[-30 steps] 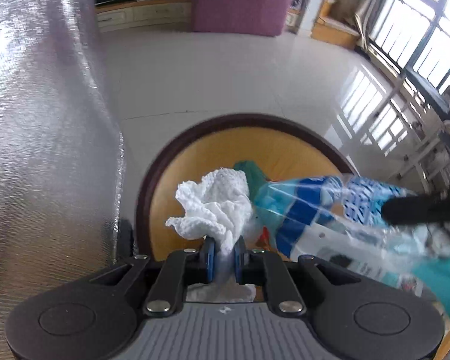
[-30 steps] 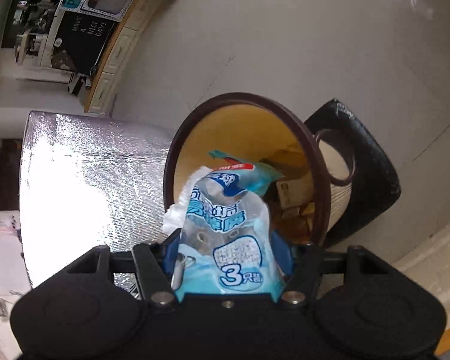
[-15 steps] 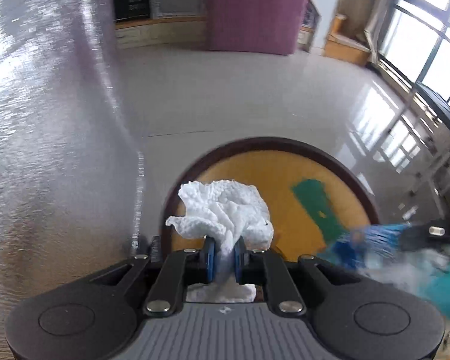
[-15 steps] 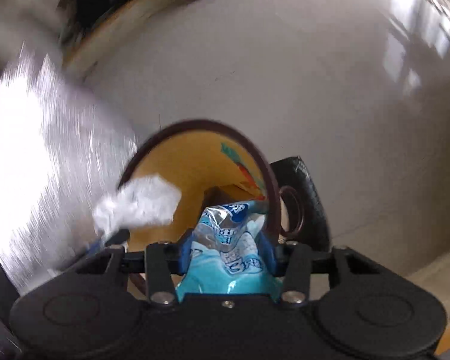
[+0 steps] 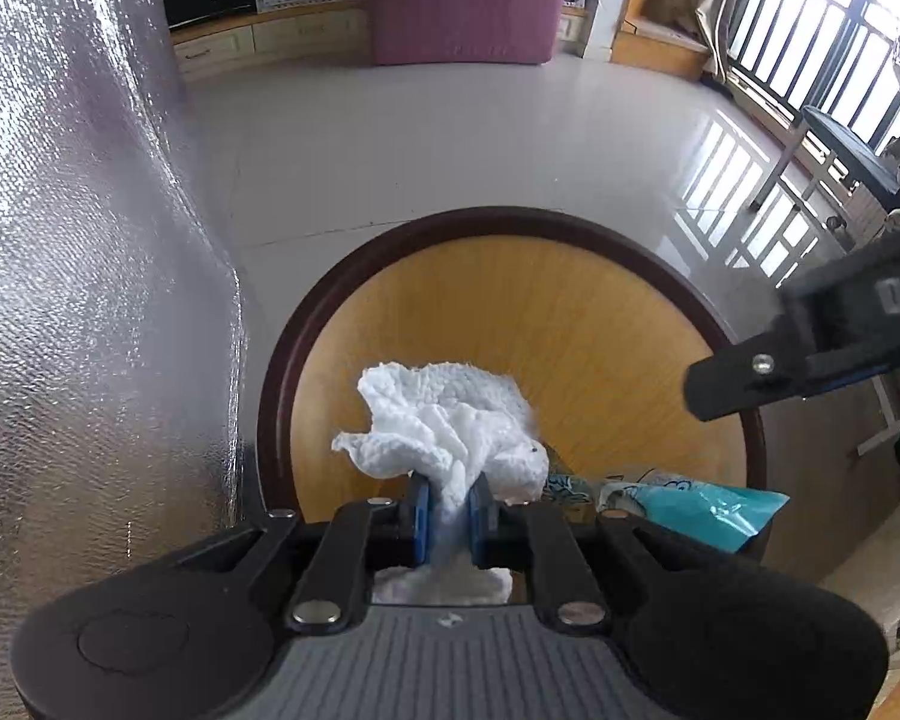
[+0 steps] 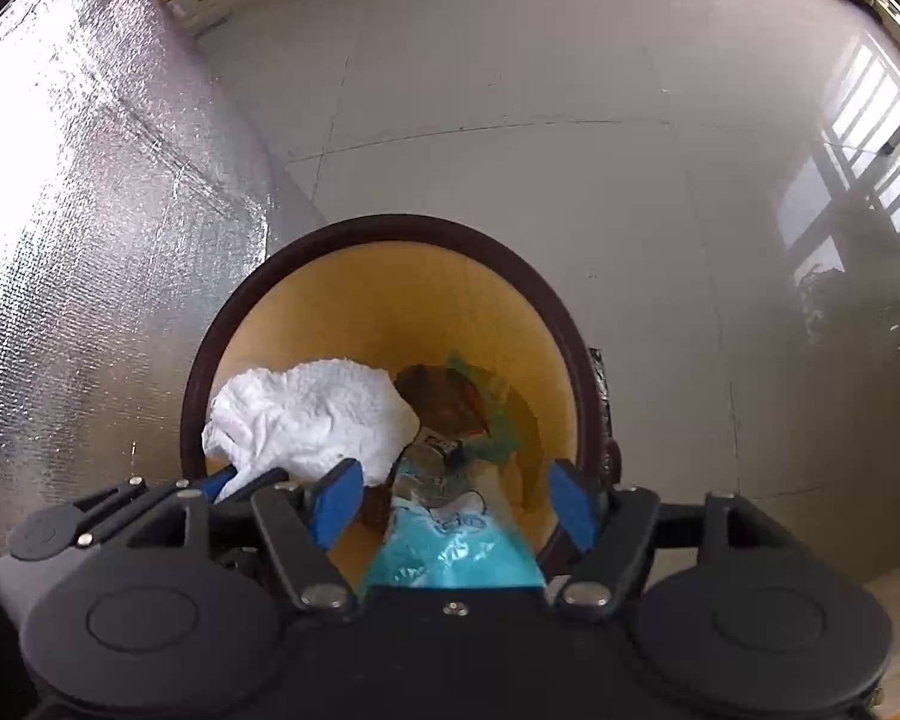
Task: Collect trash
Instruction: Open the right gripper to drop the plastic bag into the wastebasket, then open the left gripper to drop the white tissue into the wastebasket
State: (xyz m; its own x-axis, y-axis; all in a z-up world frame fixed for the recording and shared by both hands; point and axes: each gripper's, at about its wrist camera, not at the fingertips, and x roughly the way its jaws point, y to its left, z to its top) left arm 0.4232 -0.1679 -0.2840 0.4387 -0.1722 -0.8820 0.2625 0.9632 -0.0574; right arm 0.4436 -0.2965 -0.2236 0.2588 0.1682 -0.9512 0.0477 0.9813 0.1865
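A round bin (image 5: 510,217) with a dark brown rim and yellow inside stands on the floor below both grippers. My left gripper (image 5: 450,510) is shut on a crumpled white tissue (image 5: 444,426), held over the bin's near left side. The tissue (image 6: 306,414) also shows in the right wrist view, above the bin (image 6: 390,225). My right gripper (image 6: 456,501) hangs over the bin with its jaws opening. A blue plastic bag (image 6: 450,552) lies between the blue pads (image 6: 336,501), which stand clear of its sides. The bag (image 5: 702,507) pokes over the bin's right rim.
A silver foil-covered surface (image 5: 90,240) rises close on the left of the bin. Other trash (image 6: 450,408) lies at the bin's bottom. A black object (image 6: 603,396) stands against the bin's right side. Grey tiled floor (image 6: 570,90) stretches beyond, with purple furniture (image 5: 462,0) far off.
The right gripper has rolled and swung over the bin, and its jaws have spread off the blue bag. The left gripper keeps the tissue above the bin.
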